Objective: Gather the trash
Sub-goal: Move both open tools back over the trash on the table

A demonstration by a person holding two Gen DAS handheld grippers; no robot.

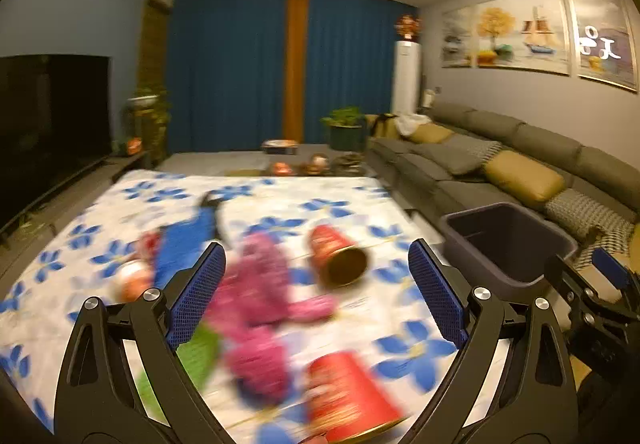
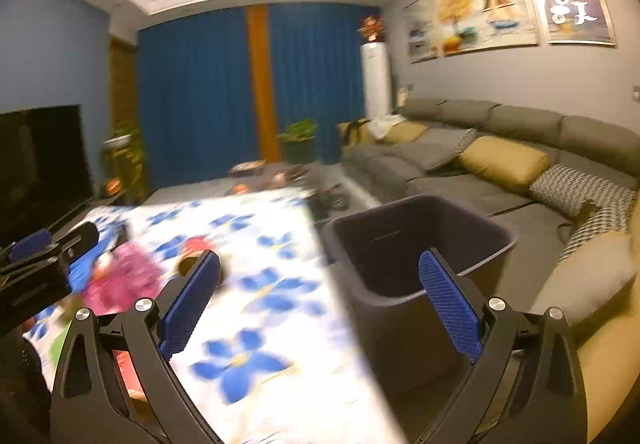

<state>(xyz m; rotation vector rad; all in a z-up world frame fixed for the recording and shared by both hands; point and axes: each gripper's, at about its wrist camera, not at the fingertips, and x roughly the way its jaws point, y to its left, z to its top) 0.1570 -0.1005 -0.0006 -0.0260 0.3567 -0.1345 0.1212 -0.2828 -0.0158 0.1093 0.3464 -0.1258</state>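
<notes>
Trash scattered on a flower-print table, both grippers empty.
Left wrist view: left gripper (image 1: 316, 286) spread wide over two red cans (image 1: 337, 259), labels too blurred to read, and a pink cloth (image 1: 256, 284) on the blue-flowered tablecloth (image 1: 412, 356). Right wrist view: right gripper (image 2: 320, 304) gaping, nothing between, dark bin (image 2: 420, 236) just beside the table, grey sofa (image 2: 500, 132) behind.

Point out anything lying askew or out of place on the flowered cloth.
Two red cups lie tipped on their sides: one mid-table, mouth open toward the camera, another at the near edge. A pink cloth sprawls crumpled between them. The bin beside the table looks empty.
</notes>
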